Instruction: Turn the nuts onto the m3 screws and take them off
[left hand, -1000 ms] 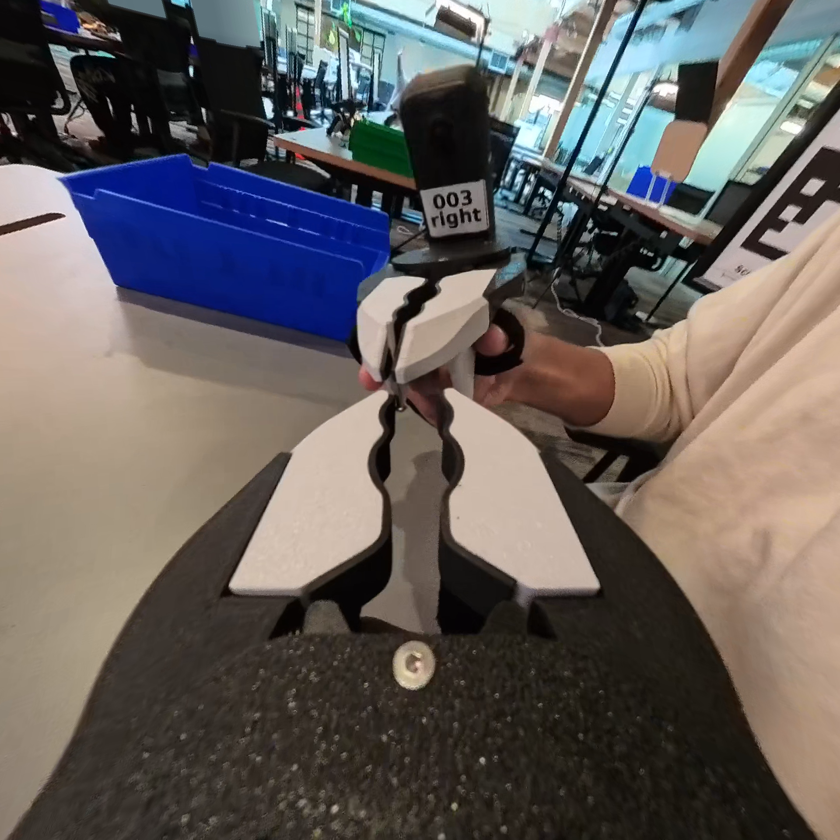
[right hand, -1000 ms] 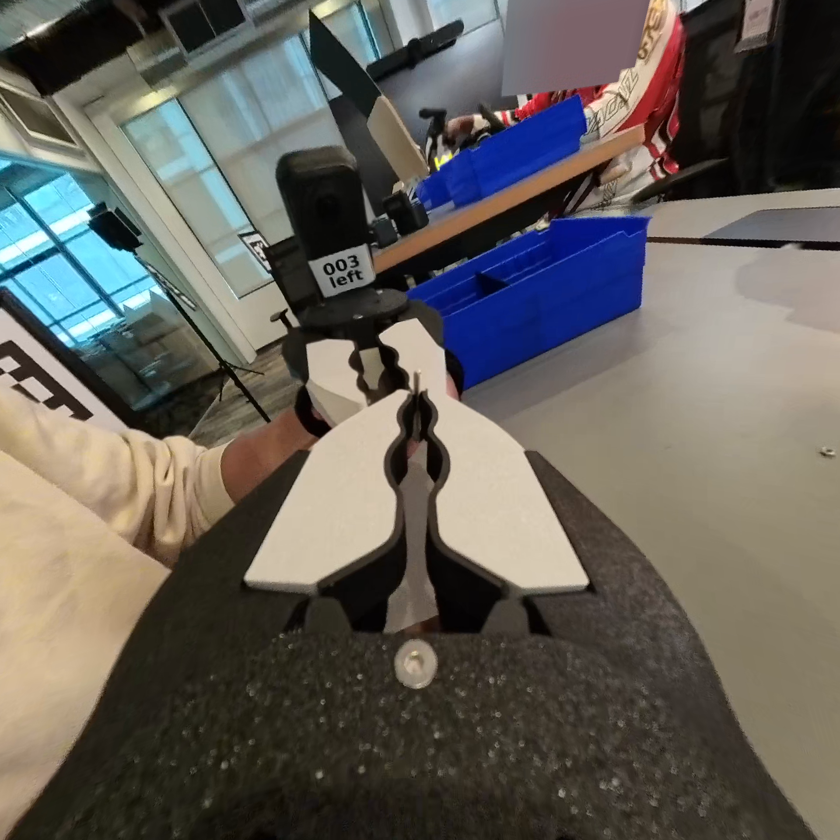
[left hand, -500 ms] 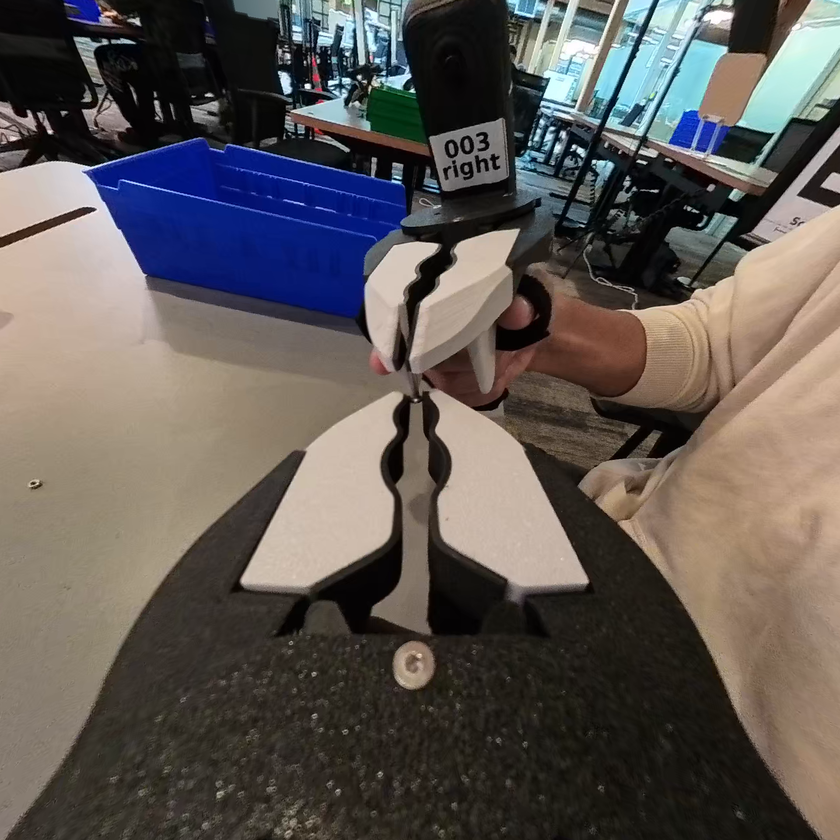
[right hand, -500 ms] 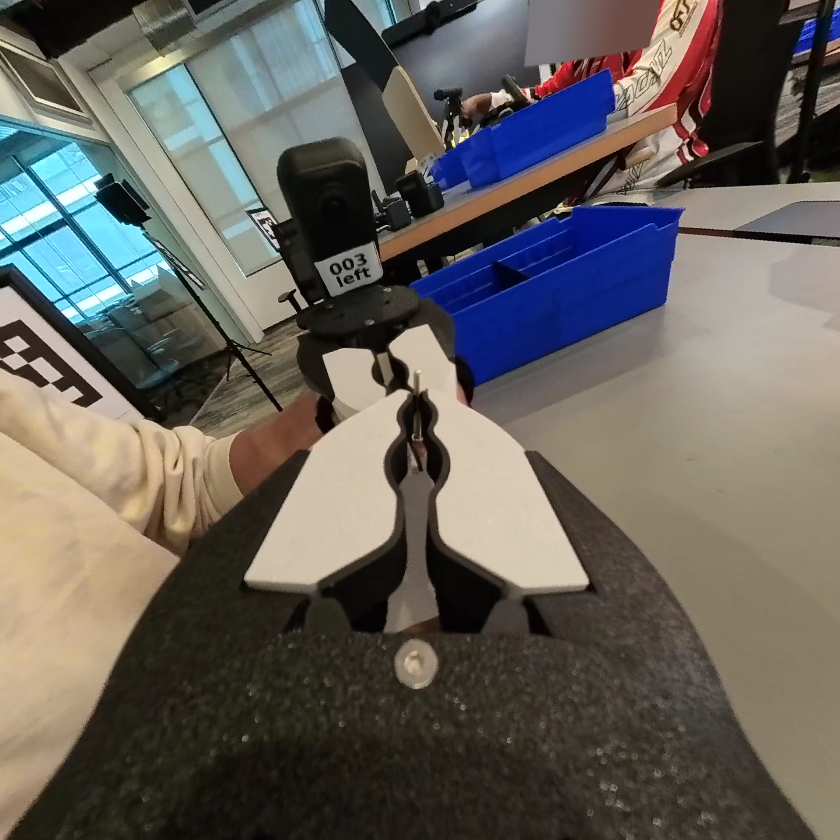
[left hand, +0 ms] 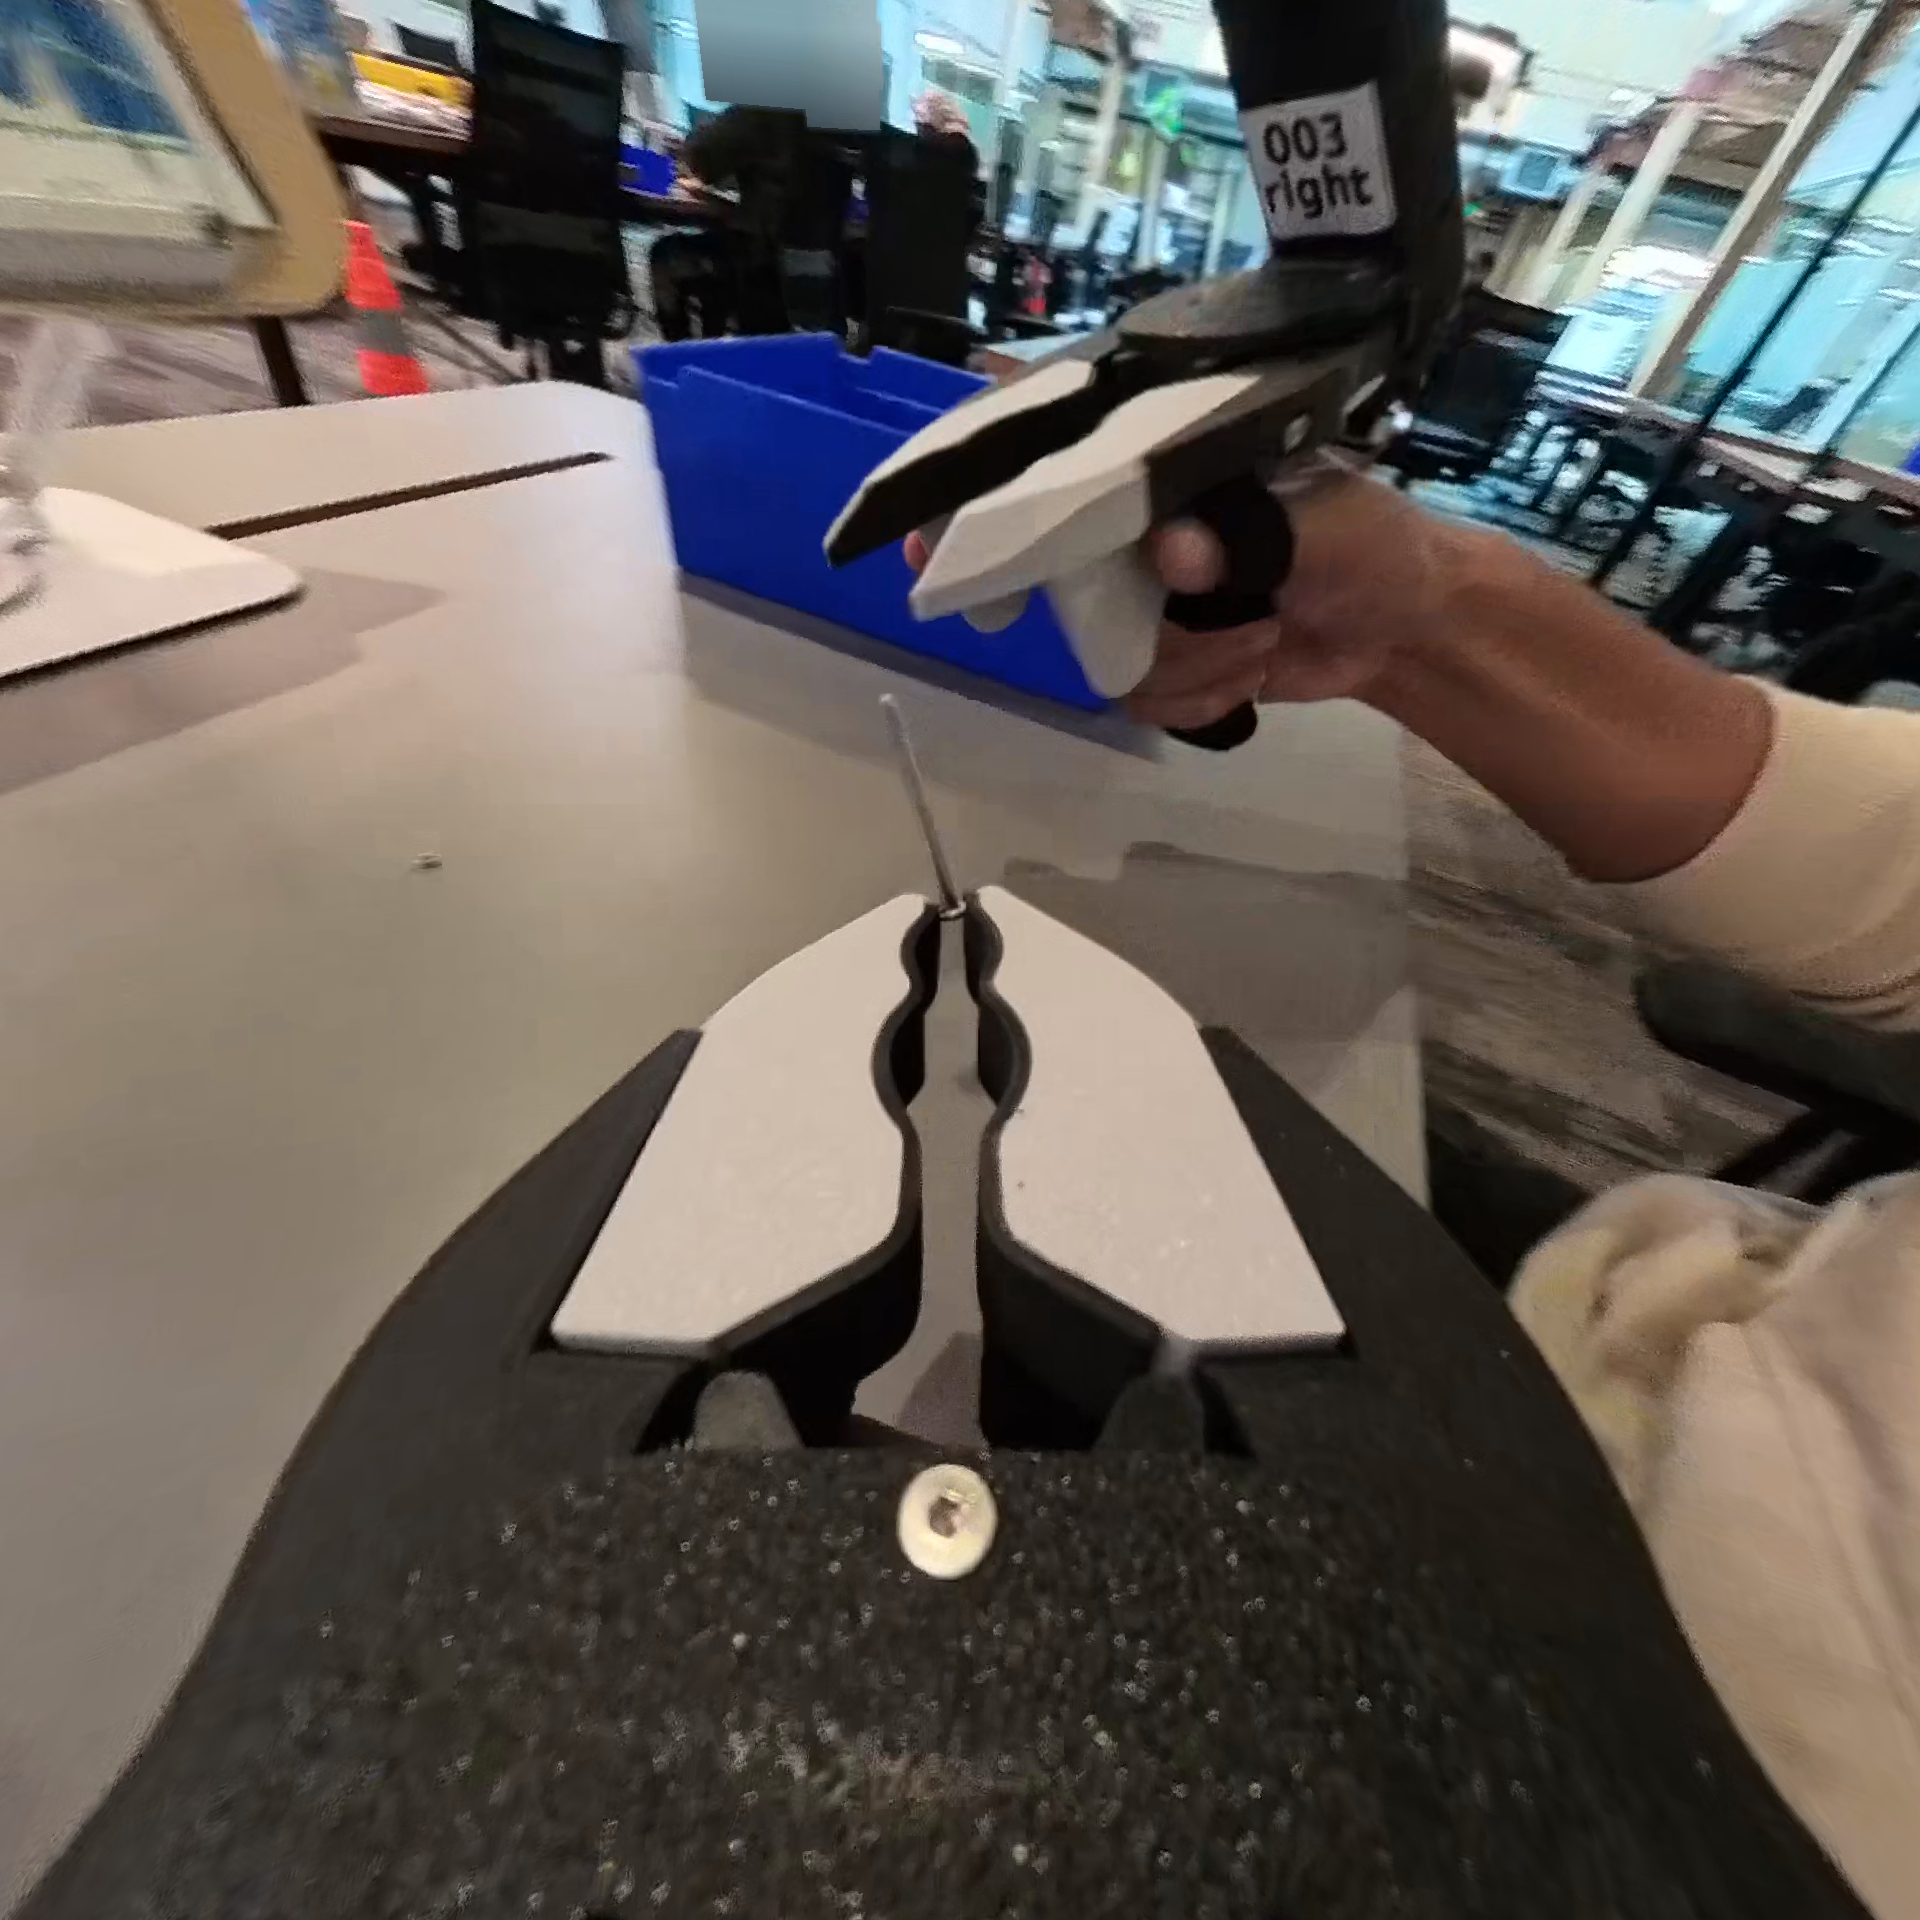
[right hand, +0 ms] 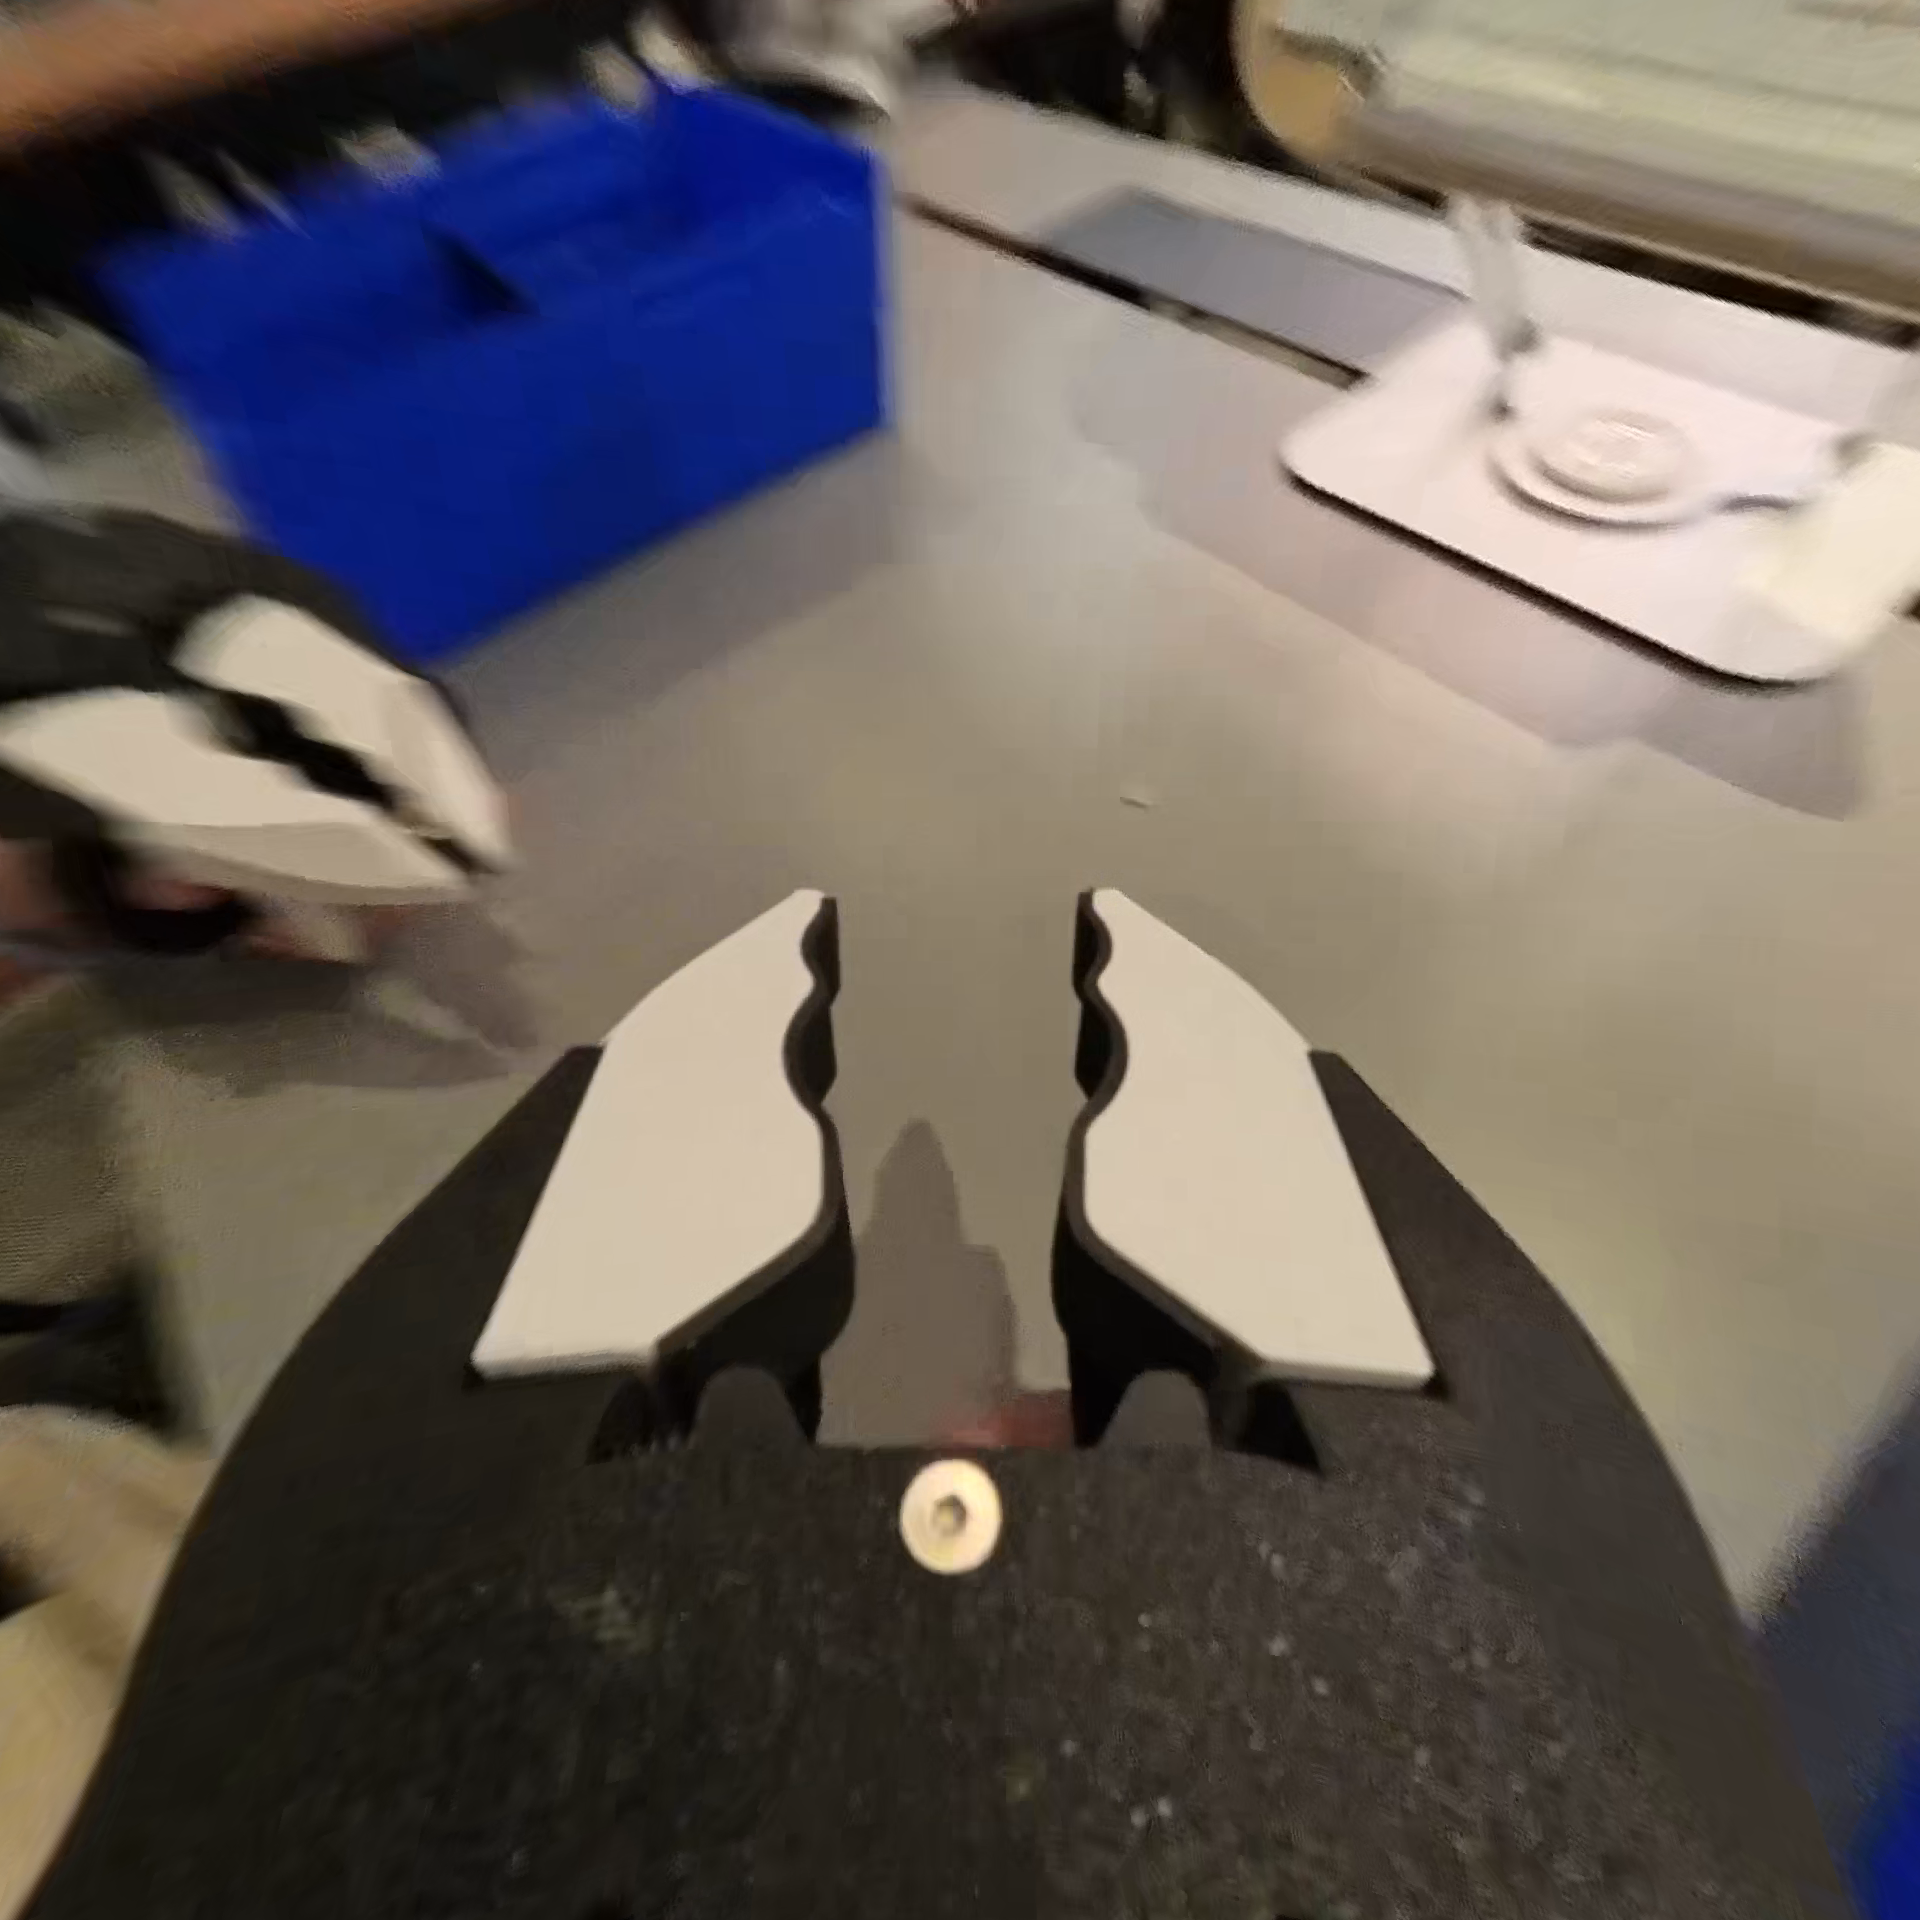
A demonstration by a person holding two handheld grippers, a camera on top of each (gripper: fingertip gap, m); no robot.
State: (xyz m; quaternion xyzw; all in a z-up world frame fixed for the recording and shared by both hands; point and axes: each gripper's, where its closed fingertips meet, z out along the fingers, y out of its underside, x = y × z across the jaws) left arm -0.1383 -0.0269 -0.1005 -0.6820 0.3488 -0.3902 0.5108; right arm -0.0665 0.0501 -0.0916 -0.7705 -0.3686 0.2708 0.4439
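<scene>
My left gripper [left hand: 951,906] is shut on the lower end of a thin m3 screw [left hand: 920,805], which sticks up and slightly left from its fingertips. A small metal ring shows at the pinch; I cannot tell if it is a nut or the screw head. My right gripper [right hand: 954,904] is open and empty over the grey table [right hand: 1039,644]. In the left wrist view it [left hand: 878,580] hangs above and right of the screw, clear of it. A loose nut [left hand: 424,860] lies on the table; it also shows, blurred, in the right wrist view [right hand: 1138,800].
A blue bin [left hand: 790,468] stands at the table's far edge; it also shows in the right wrist view [right hand: 540,416]. A white flat stand base [right hand: 1558,520] sits at the back right, seen at the left in the left wrist view [left hand: 125,582]. The left gripper [right hand: 457,831] shows blurred at the left. My left tips are about 20 cm from the loose nut [left hand: 424,860], my right tips only 15 cm. Seen from the right wrist view [right hand: 1145,798] as well.
The right gripper has let go of the screw, opened and swung away toward the table. The left gripper has shut on the screw and now holds it alone.
</scene>
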